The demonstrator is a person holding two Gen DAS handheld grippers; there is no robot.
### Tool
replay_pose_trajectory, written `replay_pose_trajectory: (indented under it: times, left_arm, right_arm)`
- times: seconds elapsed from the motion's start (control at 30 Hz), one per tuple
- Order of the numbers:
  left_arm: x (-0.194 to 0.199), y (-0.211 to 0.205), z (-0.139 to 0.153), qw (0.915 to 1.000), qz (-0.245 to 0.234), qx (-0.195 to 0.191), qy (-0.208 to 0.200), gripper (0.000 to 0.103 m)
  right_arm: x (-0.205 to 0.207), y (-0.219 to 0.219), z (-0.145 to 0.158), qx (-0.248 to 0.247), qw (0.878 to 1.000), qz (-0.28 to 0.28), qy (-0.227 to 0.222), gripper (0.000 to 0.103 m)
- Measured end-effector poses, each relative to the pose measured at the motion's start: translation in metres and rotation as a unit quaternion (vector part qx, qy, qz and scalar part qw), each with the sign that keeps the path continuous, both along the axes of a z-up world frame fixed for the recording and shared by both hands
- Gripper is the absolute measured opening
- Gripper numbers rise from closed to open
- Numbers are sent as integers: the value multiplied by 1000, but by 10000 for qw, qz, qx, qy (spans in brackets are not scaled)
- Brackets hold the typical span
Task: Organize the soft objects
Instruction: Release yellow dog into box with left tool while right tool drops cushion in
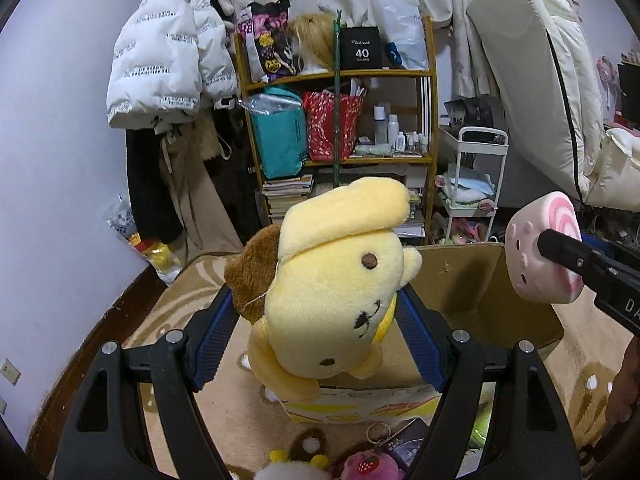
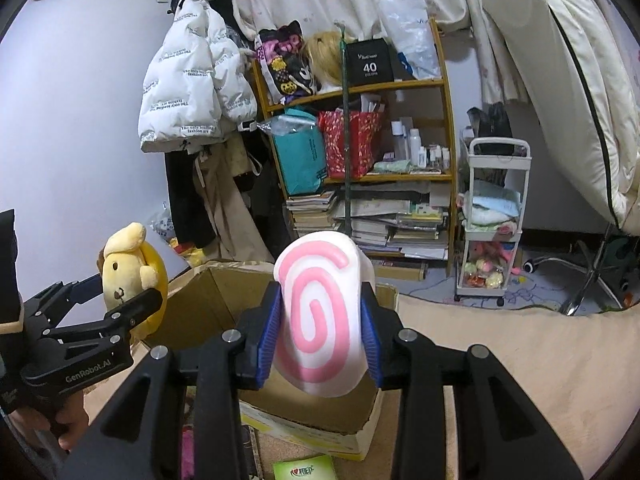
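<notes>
Left hand-held gripper clamped on yellow plush dog, right hand-held gripper on swirl squishy; risk: colliding or missing cardboard box.

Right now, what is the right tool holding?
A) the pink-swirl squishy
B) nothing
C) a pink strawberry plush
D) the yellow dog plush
A: the right tool is shut on the pink-swirl squishy, held above the open cardboard box.

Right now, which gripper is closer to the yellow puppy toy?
Left. The left gripper clamps the yellow puppy toy; the right gripper, off to its side, holds the pink swirl toy.
</notes>
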State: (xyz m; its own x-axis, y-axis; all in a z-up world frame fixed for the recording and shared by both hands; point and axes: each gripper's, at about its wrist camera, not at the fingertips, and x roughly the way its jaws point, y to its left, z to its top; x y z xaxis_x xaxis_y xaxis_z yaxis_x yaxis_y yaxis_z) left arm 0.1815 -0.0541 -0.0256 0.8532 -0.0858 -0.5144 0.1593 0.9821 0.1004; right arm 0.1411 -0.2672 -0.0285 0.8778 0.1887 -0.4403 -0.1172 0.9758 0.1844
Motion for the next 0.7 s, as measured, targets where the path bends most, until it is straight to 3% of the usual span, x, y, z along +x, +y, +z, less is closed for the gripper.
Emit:
replay_pose_trajectory:
  times: [0.43,0.53,0.6,0.7]
  left_arm:
    - [2,-2,-3,9999,-137,93,42,87]
    - [2,-1,-3,9998,-56,159,75,92]
    - [1,1,-4,9997,23,229,77,97]
    - [-2,3,-3,9995,51,309,65,98]
  right_arm:
    - [5,1,-11,176,9995,185,208,45]
    - [5,2,-12,203,9992,249,245,50]
    - [3,2,-11,188,9993,245,196,65]
    - [-1,5,-9,99,9996,254,101,71]
